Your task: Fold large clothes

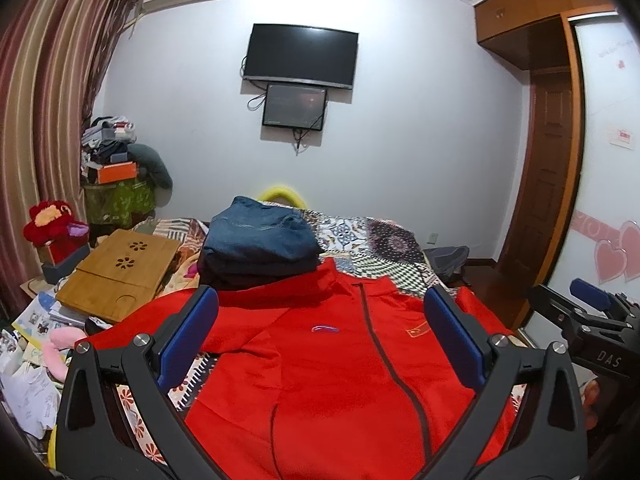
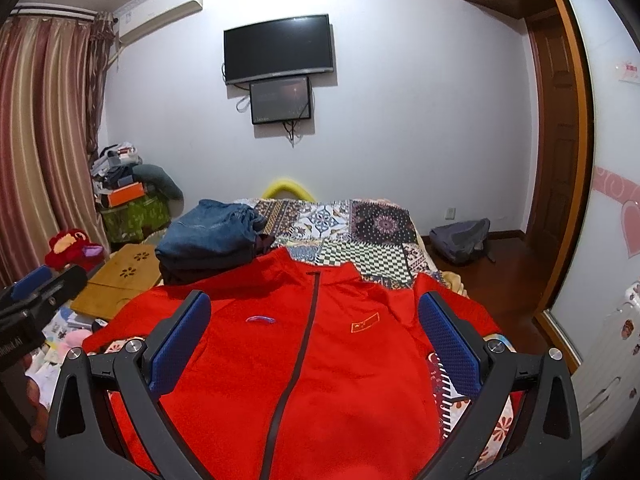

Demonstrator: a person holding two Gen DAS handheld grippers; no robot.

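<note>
Red fabric fills the lower half of the left wrist view: a zip-front track jacket (image 1: 340, 360) lies face up on the patchwork bedspread (image 1: 380, 248), collar away from the camera. The left gripper (image 1: 320, 336) hovers over the jacket's chest with its blue-padded fingers (image 1: 188, 336) spread wide and nothing between them. Beyond the jacket's collar, touching its left shoulder, sits a stack of folded denim (image 1: 256, 240). A bamboo lap tray (image 1: 120, 276) lies off the jacket's left sleeve. The right gripper shows at the jacket's right edge.

From the right wrist view the jacket (image 2: 320, 360) looks fairly flat, its dark zipper (image 2: 300, 352) running down the middle and a small flag patch (image 2: 364, 324) on one breast. The right gripper (image 2: 316, 340) also hangs over the chest, fingers (image 2: 448, 340) wide apart and empty.

Folding appears not yet begun. A good start would be for each gripper to move outward from the zipper to its own shoulder seam and sleeve, pinch a single clean layer, and carry it inward towards the zipper, keeping the cloth taut so no creases form and the denim stack stays undisturbed.
</note>
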